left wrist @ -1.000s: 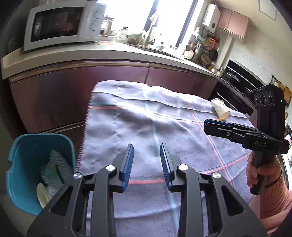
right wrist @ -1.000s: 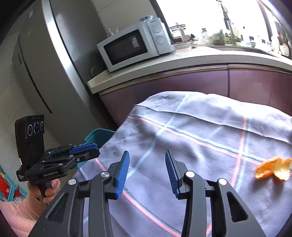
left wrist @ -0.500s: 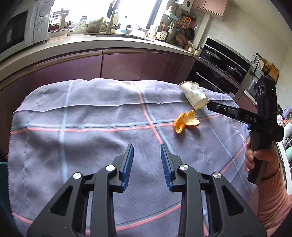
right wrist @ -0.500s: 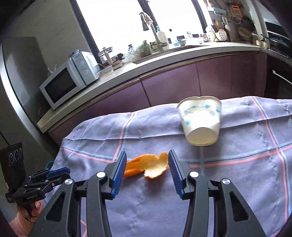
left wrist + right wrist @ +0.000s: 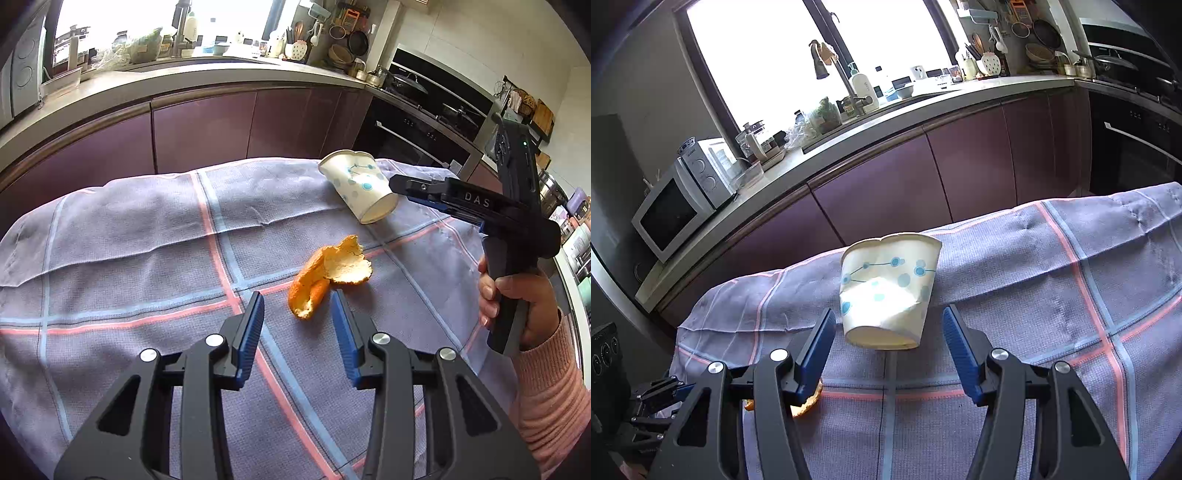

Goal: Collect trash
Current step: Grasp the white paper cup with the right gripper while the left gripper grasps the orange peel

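Your crumpled white paper cup (image 5: 888, 295) carries pale blue dots joined by thin blue lines. The torn orange peel (image 5: 327, 275) beside it is bright orange outside, pale cream inside. The woven cloth (image 5: 129, 258) over your surface is grey-lilac, crossed by a plaid of pink and light blue stripes. Both black claws have ribbed blue pads (image 5: 251, 326). Your sleeve (image 5: 550, 398) is salmon-pink knit.

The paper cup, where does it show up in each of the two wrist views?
Left wrist: paper cup upper right of centre, on its side, by the right gripper.
Right wrist: paper cup centre, just beyond the open jaws.
Shared landmark: orange peel, mostly hidden in the right view.
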Motion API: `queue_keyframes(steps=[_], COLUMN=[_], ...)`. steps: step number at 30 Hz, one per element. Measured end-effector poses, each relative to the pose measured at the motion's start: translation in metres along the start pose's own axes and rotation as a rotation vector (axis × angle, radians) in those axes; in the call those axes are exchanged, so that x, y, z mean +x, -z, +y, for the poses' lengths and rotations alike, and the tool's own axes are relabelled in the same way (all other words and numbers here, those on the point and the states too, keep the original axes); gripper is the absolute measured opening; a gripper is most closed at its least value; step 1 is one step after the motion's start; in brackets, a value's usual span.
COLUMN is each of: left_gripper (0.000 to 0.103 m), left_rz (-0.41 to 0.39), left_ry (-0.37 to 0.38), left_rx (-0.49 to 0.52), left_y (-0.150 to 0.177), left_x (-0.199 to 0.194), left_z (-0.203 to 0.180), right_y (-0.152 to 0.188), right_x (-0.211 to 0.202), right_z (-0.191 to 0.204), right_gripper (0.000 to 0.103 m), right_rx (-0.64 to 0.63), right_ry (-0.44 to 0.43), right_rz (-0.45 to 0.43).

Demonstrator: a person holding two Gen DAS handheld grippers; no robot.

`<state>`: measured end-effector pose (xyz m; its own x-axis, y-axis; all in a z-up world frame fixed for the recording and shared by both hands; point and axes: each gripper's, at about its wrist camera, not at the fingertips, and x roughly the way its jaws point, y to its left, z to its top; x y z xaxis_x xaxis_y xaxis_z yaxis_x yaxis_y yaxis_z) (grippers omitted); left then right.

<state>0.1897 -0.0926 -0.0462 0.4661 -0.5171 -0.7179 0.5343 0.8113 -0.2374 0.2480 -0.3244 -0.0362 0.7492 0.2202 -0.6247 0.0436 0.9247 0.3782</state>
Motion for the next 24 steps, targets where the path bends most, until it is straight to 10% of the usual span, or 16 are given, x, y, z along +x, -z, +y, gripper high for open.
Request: queue_keyframes(steps=[13, 24], left_gripper=[0.038, 0.028], left_rz=[0.072, 0.113], left_ry=[0.003, 0.03], left_rx=[0.013, -0.024], left_y=[-0.015, -0.02], left_x=[0.037, 0.056], left_z=[-0.009, -0.003], right_y=[-0.01, -0.006], right_x=[0.04, 0.038], right_z=[-0.013, -0.011], right_gripper=[0.063, 0.047], right_rx=[0.113, 0.111], right_ry=[-0.106, -0.157], right_rz=[0.076, 0.071])
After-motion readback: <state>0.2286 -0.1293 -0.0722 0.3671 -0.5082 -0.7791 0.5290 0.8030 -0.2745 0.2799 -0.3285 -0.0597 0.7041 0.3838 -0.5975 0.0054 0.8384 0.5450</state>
